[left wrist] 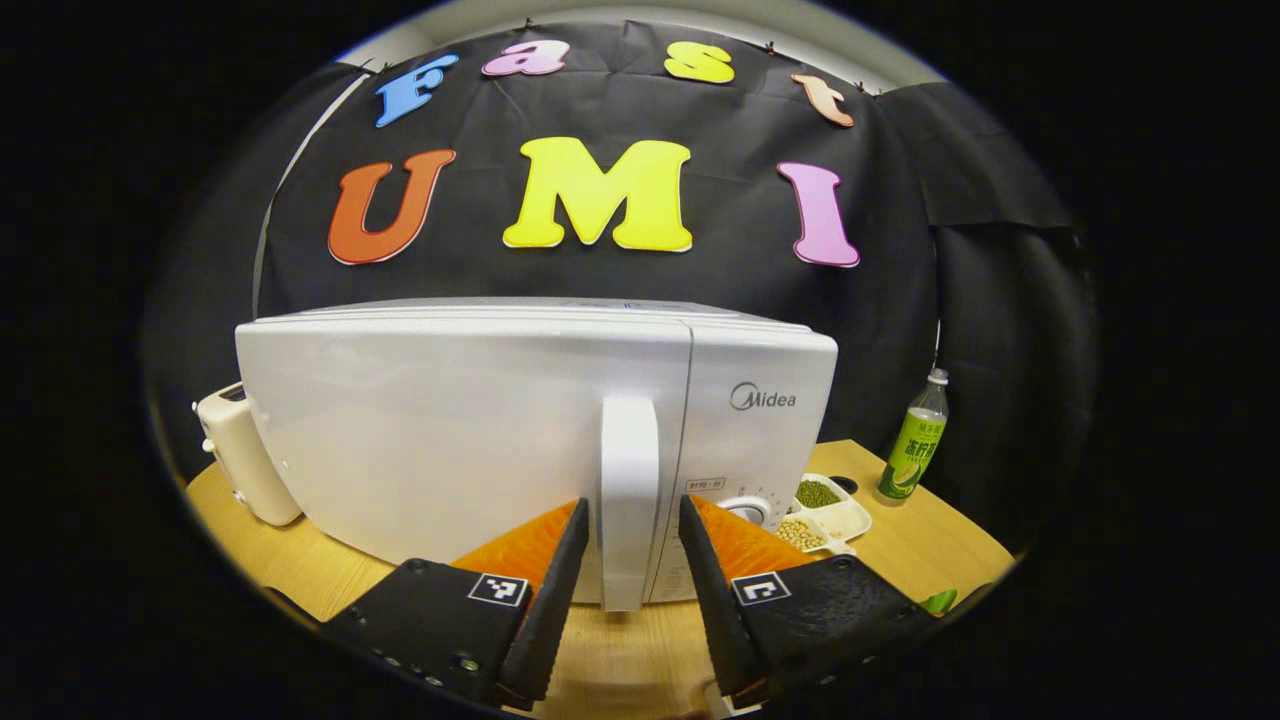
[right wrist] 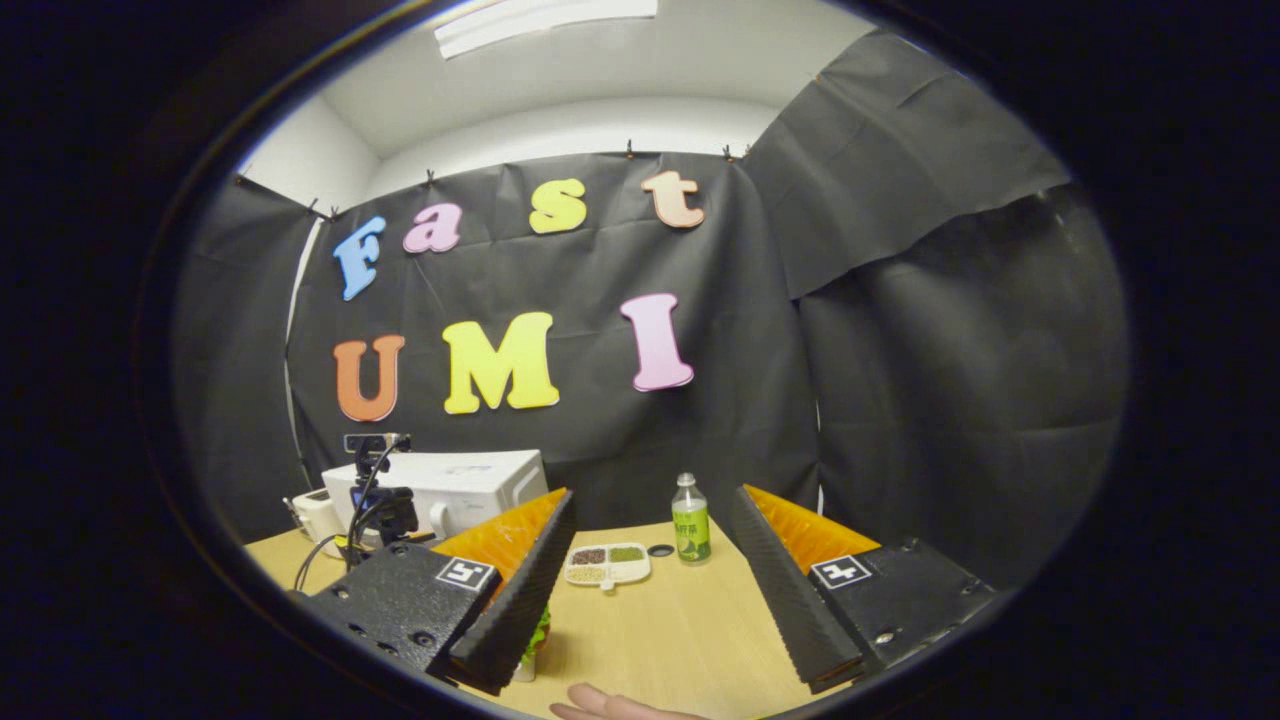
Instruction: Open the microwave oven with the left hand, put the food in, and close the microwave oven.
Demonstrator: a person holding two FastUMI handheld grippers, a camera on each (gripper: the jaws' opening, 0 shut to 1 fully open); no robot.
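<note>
My left hand-held gripper (left wrist: 630, 530) is spread around the upright handle (left wrist: 629, 500) of the shut microwave oven (left wrist: 520, 440) on the tabletop (left wrist: 920, 520), fingers either side and not pressing it, while my right hand-held gripper (right wrist: 650, 545) hangs spread wide above the divided dish (right wrist: 607, 564).

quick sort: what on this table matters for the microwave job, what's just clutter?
In play:
- microwave, door shut
- door handle, between the open fingers of the left hand-held gripper
- right hand-held gripper, open, holding nothing

Lying about:
- green drink bottle
- divided dish of beans
- cream-coloured appliance beside the microwave
</note>
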